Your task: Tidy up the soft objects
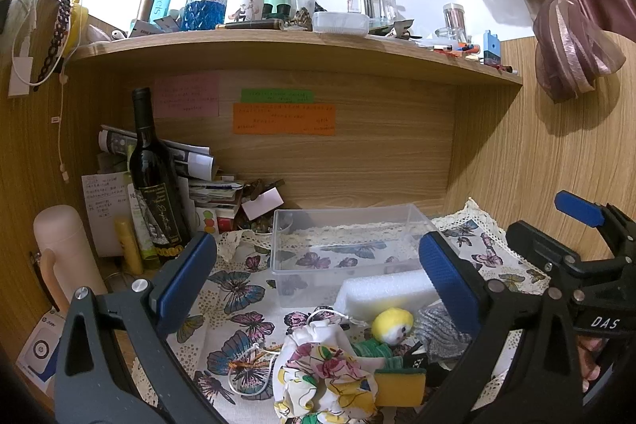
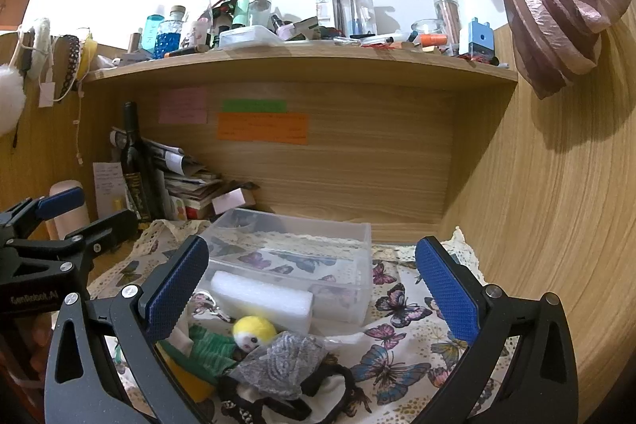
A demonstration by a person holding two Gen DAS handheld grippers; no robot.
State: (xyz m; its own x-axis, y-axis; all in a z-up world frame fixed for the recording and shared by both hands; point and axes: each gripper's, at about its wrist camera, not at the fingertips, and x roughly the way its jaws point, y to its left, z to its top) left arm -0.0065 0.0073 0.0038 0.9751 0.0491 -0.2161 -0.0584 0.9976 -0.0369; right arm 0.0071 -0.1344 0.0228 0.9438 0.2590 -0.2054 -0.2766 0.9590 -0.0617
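- Left gripper hangs above the butterfly cloth, blue pads spread wide, nothing between them.
- Right gripper too: jaws wide apart, empty, held over the same cloth.
- Each one shows in the other's view, the right gripper at the left camera's right edge, the left gripper at the right camera's left edge.
- Just below and ahead of the left gripper's fingers sits the pile of soft things: a floral drawstring pouch nearest, a yellow sponge touching its right side.
- A little doll with a yellow head and green striped body lies in the middle of the pile, between both grippers.
- A grey patterned cloth lies over the doll's body, right under the right gripper, with a black-and-white fabric piece below it.
- A white foam block lies beyond the doll, touching the near wall of the clear plastic box.
- The box stands farther ahead of both grippers, open-topped.
- Beyond it, a wooden back panel with coloured notes; a dark wine bottle stands far left.
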